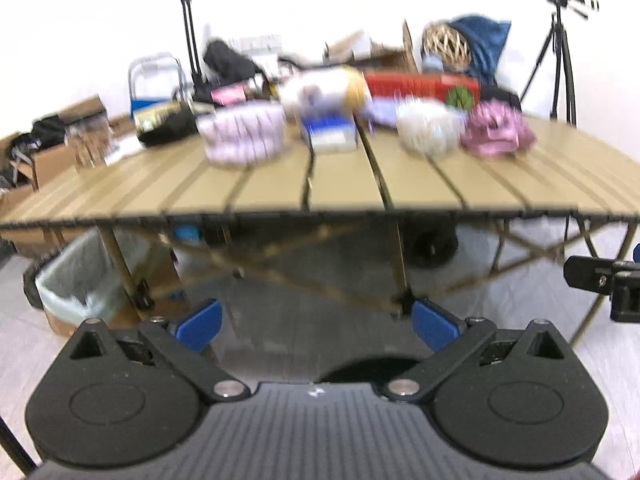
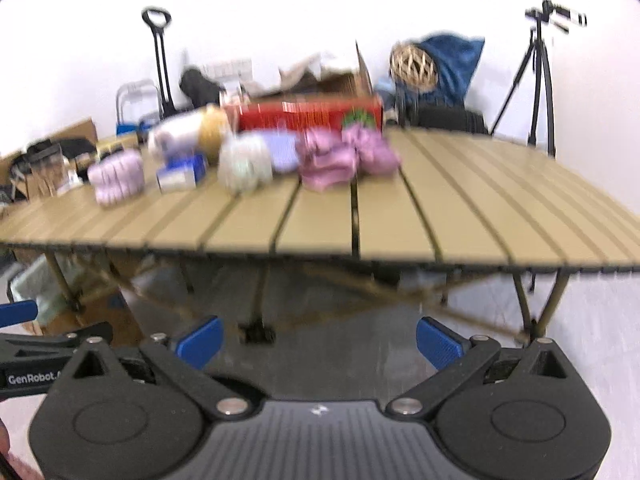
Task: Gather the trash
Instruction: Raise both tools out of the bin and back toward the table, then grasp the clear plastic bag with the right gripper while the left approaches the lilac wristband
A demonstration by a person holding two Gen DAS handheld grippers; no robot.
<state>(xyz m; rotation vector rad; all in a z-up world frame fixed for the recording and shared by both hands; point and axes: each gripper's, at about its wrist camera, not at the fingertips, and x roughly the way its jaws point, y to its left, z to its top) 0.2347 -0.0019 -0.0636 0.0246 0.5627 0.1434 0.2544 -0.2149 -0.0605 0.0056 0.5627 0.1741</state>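
Observation:
Both views are blurred. On a tan slatted table (image 1: 344,188) (image 2: 460,216) lies a row of trash: a pale purple wrapper (image 1: 242,136) (image 2: 116,176), a blue and white box (image 1: 330,132) (image 2: 182,174), a white crumpled lump (image 1: 428,128) (image 2: 244,162), pink crumpled wrappers (image 1: 496,130) (image 2: 344,156) and a white and yellow roll (image 1: 324,88) (image 2: 188,132). My left gripper (image 1: 316,326) hangs open and empty below and in front of the table edge. My right gripper (image 2: 318,342) is likewise open and empty, low before the table.
A bin lined with a pale green bag (image 1: 76,280) (image 2: 28,292) stands under the table's left end. A red box (image 1: 420,84) (image 2: 308,114), cartons, a blue bag (image 1: 484,44) and a tripod (image 1: 560,60) (image 2: 538,80) fill the back. Crossed table legs (image 1: 400,264) stand ahead.

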